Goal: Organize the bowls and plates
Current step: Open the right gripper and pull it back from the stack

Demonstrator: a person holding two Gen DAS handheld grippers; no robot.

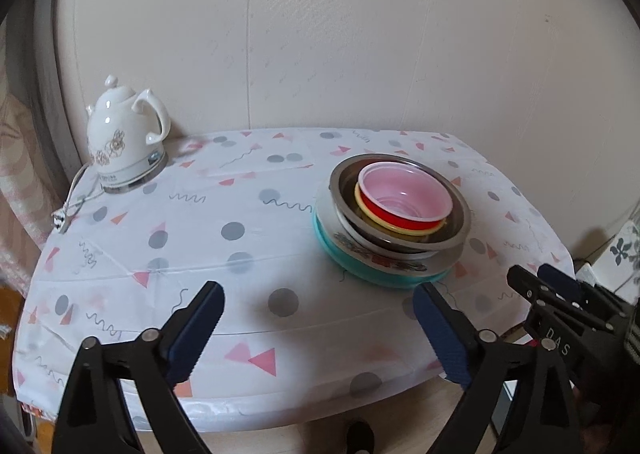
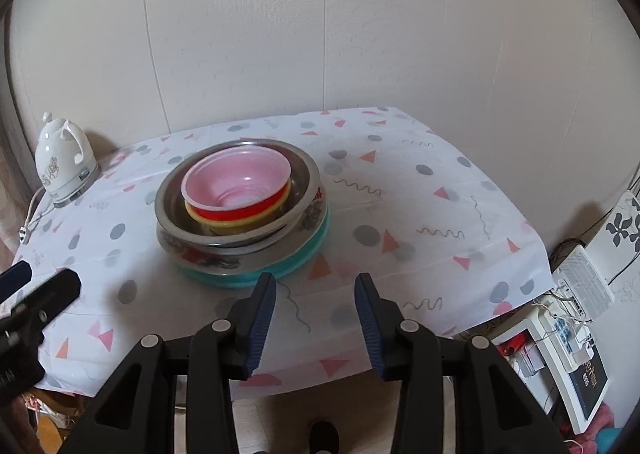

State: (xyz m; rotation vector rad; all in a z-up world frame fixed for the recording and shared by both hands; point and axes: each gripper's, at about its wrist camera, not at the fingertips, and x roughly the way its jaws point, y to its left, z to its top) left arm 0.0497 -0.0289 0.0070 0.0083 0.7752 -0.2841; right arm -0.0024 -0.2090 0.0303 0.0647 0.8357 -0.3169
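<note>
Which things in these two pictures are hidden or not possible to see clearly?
- Yellow dish, both views: only its rim shows; the red bowl sits in it.
- Teal plate, both views: only the edge shows under the patterned plate and steel bowl.
- Kettle label, both views: too small to read.
- Shelf by the table, right wrist view: cut by the frame edge.

Left gripper [image 1: 318, 308] spread wide, empty; right gripper [image 2: 316, 300] parted (narrower gap), nothing between jaws.
</note>
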